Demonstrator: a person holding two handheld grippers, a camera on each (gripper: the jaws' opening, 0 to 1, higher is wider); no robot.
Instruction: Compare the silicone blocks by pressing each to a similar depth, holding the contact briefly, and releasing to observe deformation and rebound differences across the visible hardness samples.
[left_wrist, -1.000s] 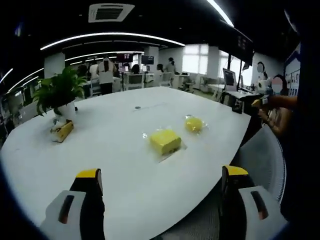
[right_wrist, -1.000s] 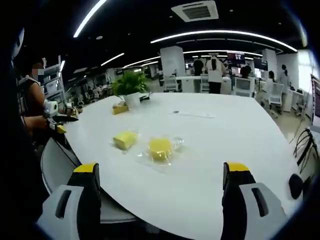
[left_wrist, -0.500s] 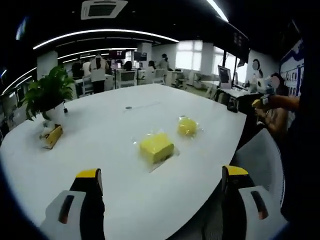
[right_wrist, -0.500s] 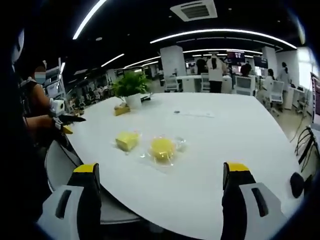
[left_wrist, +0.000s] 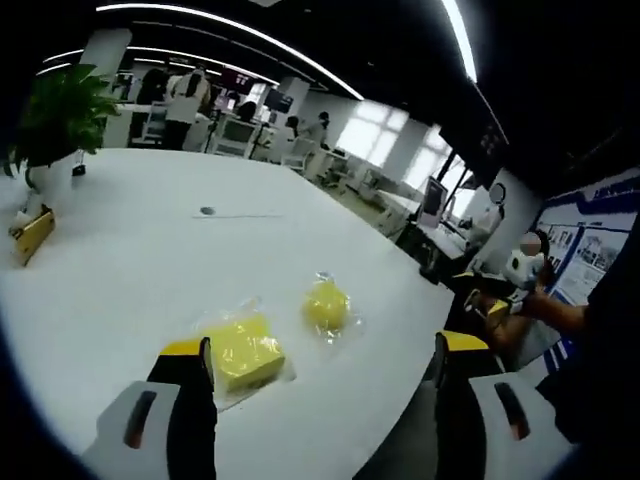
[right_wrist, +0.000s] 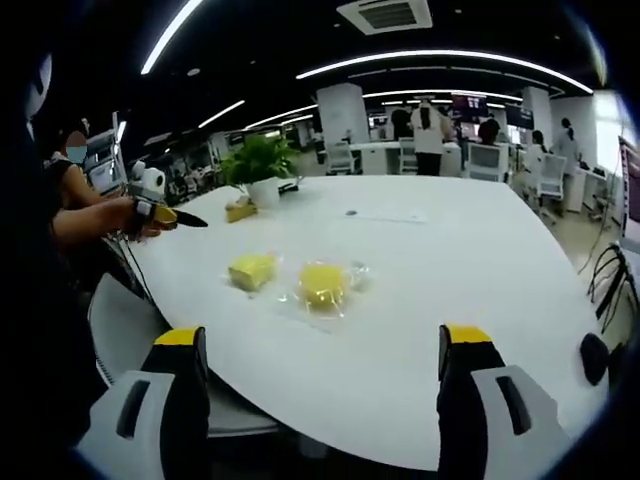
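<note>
Two bagged yellow blocks (right_wrist: 321, 286) on white table (right_wrist: 440, 270)

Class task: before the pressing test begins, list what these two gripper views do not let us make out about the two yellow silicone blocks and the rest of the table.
- Rectangular block: left gripper view, near corner hidden behind the left gripper's jaw.
- Round block: right gripper view, clear wrapper and blur hide any hardness label.
- Potted plant: left gripper view, cut off by the rim.
- Small yellow box: right gripper view, too small to identify.
- Right gripper: open, touching nothing.
</note>
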